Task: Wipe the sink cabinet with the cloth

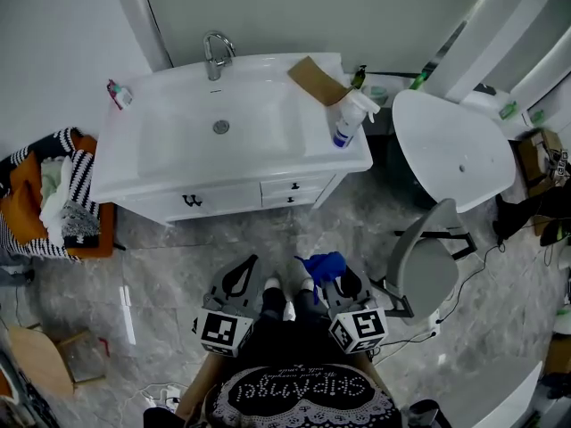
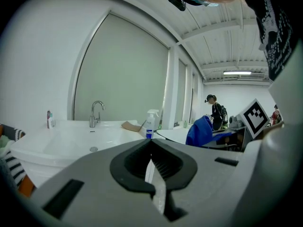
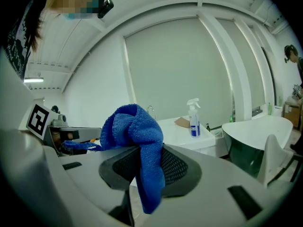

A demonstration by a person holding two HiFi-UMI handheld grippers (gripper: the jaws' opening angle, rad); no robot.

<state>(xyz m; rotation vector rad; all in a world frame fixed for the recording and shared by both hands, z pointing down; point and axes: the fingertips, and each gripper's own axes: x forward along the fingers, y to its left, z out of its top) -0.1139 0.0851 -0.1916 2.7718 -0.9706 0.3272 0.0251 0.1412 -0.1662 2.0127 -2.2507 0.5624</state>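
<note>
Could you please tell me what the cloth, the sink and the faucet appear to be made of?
Cloth: blue microfibre or terry, by its fuzzy looped pile.
Sink: glossy white, likely ceramic; smooth with soft reflections.
Faucet: polished metal, probably chromed, by its bright mirror-like shine.

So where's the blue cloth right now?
The blue cloth is pinched in the right gripper, low in the head view, short of the sink cabinet.

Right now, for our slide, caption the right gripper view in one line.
Right gripper shut on the cloth, facing the sink cabinet and spray bottle.
</note>
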